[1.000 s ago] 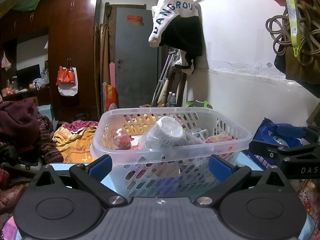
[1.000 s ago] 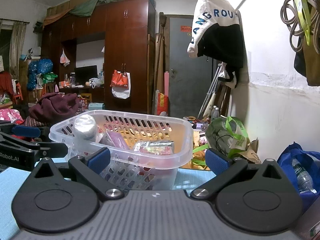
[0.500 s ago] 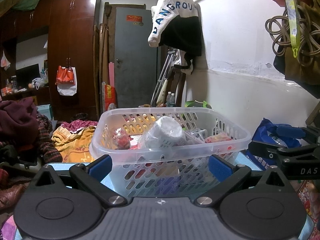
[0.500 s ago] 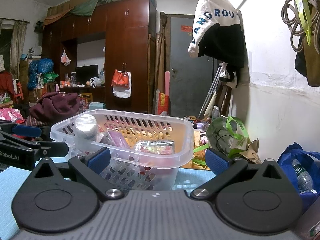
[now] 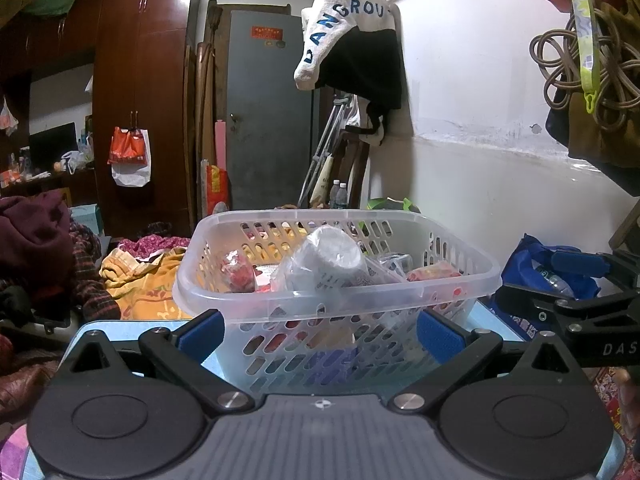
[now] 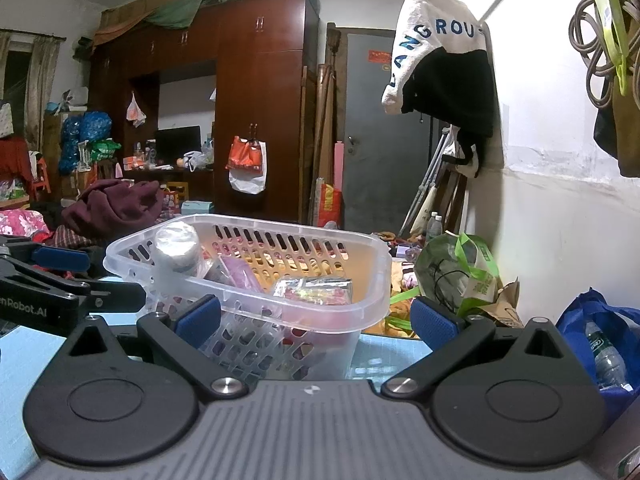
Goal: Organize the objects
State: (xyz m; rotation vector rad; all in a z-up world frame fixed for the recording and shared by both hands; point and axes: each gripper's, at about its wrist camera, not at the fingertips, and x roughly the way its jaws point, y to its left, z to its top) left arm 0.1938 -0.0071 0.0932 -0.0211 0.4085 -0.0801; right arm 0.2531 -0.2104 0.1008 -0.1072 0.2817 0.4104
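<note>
- Your left gripper has its blue-padded fingers spread wide, with nothing held between them; the pads sit low on the near side of the clear plastic basket, and contact cannot be judged from this angle.
- Your right gripper is spread just as wide and holds nothing; from its view the basket stands ahead and to the left, its near corner between the pads.
- The basket rests on a light blue tabletop.
- Inside it lie a white cup wrapped in clear film, tilted on its side, a red-patterned packet, and a shiny snack packet.
- Your right gripper also shows at the right edge of the left view, beside the basket.
- A blue bag with a water bottle in it sits off to the right of the table.
</note>
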